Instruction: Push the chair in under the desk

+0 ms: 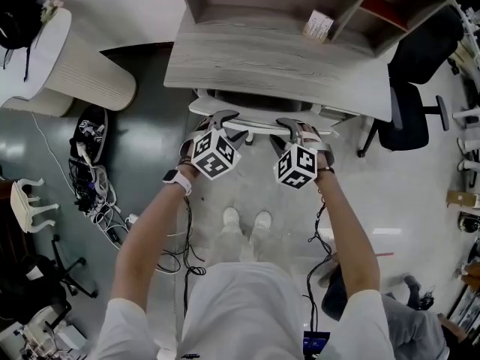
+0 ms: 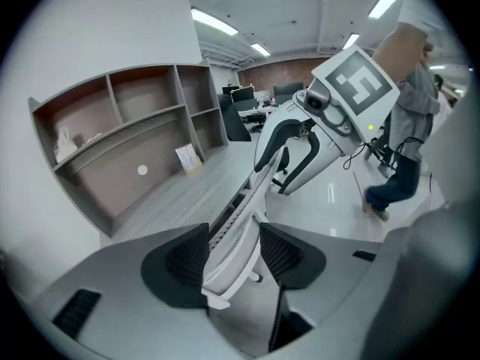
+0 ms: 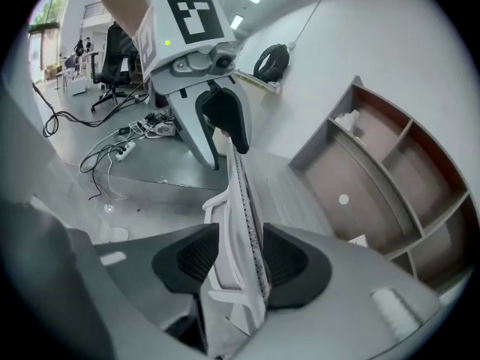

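The chair's white backrest rim [image 1: 259,126] shows just below the front edge of the wood-grain desk [image 1: 277,66], with the seat hidden beneath the top. My left gripper [image 1: 223,120] straddles the rim's left part, and my right gripper [image 1: 301,130] straddles its right part. In the left gripper view the white frame and mesh of the chair back [image 2: 244,216] run between the dark pads of the left gripper [image 2: 234,250], which stand apart. In the right gripper view the chair back [image 3: 238,201] passes between the spread pads of the right gripper [image 3: 240,257].
A shelf unit with a small box [image 1: 318,25] stands on the desk. A black office chair [image 1: 409,111] is to the right, a white rounded cabinet [image 1: 67,66] to the left. Cables and a power strip [image 1: 94,193] lie on the floor. Another person [image 1: 390,306] is at lower right.
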Demonstrator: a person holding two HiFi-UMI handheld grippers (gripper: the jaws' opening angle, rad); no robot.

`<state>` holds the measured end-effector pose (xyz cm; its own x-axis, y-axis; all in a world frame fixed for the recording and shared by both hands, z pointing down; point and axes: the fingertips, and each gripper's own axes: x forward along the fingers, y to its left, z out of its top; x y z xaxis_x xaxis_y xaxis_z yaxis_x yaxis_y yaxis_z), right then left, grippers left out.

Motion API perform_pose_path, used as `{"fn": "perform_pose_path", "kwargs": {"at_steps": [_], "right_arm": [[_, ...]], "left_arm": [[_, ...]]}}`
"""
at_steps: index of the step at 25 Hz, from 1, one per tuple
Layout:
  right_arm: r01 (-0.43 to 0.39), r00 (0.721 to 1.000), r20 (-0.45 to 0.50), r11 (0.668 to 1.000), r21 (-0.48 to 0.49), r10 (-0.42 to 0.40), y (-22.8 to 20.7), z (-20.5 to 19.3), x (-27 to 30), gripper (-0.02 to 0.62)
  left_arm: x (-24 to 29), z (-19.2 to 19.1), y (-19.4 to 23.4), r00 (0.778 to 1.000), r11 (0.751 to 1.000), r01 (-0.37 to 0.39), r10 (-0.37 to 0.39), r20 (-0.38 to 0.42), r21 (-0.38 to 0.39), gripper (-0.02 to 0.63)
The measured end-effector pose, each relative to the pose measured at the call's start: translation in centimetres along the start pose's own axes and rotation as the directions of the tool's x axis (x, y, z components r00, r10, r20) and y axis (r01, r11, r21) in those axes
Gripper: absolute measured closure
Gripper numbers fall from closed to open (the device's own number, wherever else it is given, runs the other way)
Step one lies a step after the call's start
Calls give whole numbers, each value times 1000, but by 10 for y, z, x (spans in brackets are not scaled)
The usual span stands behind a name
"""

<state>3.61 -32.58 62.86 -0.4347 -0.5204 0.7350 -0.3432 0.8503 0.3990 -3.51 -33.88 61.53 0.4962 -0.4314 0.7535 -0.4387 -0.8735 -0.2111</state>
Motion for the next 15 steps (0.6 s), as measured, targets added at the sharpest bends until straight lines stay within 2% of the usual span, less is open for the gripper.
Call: {"fn": "perform_pose_path", "kwargs": {"at_steps": [2, 3, 5, 7, 9, 15], "right_arm": [[13, 1000, 14, 1000, 13, -13, 0, 2, -9, 405], [20, 1000, 23, 999, 30, -20, 1, 2, -14, 405], [34, 998, 47, 997, 76, -38, 1, 5, -24, 405], [51, 996, 65, 991, 122, -59, 2, 8, -36, 410], [68, 993, 83, 984, 163, -82, 5, 12, -50, 428], [104, 979, 142, 962, 254, -143, 18, 24, -96, 446]], "left_arm": [[-10, 2, -7, 999, 998, -3, 5, 31, -65, 396], [-15, 4, -10, 998, 992, 2, 5, 55, -127, 396], [-29, 7, -12, 994, 965, 12, 16, 105, -260, 396], [-44, 9, -11, 989, 940, -10, 60, 134, -342, 396], [-59, 9, -10, 983, 924, -51, 112, 142, -379, 396], [-100, 19, -29, 967, 911, -111, 191, 167, -398, 417]]}}
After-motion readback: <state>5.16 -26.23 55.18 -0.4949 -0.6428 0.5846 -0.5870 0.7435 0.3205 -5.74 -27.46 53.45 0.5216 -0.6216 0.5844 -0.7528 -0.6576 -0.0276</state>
